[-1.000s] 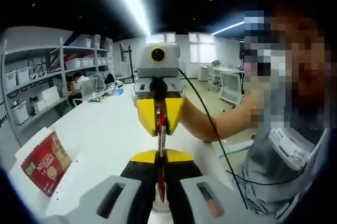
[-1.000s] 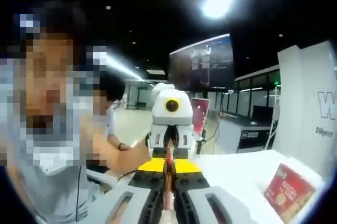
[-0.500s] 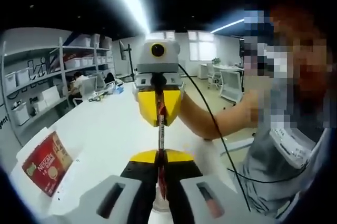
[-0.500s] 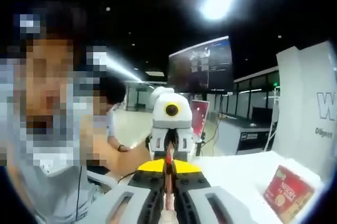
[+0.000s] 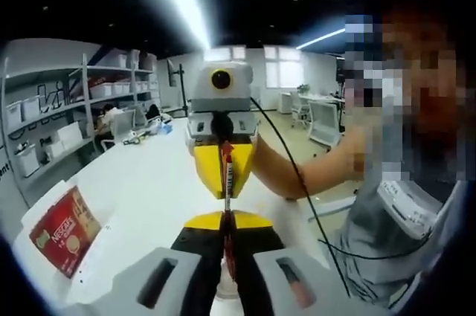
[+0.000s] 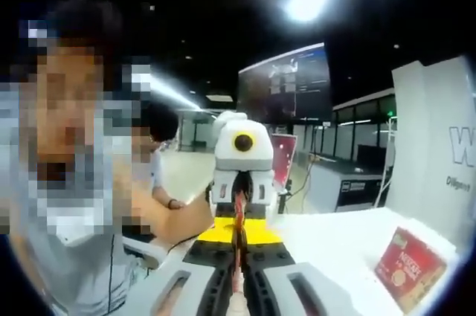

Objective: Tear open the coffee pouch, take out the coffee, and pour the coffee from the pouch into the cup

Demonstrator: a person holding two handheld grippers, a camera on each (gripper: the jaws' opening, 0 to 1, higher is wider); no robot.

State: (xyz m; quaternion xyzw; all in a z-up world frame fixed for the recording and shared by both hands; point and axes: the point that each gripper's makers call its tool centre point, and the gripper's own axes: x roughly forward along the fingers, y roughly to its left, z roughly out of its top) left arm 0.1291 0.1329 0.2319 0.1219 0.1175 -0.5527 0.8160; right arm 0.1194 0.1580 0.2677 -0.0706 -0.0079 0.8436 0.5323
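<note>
The coffee stick pouch (image 5: pixel 228 182) is still pinched edge-on between both hand-held grippers, left (image 5: pixel 225 256) and right (image 6: pixel 236 271), stretched slightly tauter above the surface (image 5: pixel 141 189) beside the Nescafé box (image 5: pixel 65 230), no tear seen yet.

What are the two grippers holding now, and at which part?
Both hold the coffee pouch, a thin stick seen edge-on. The left gripper is shut on one end of it and the right gripper on the other.

White table (image 5: pixel 149 189) mostly bare betw. the grippers & shelving. Red coffee box (image 5: pixel 64 230) stands at table edge, well off to the side; white board (image 6: pixel 439 160) just behind it blocks that side.
</note>
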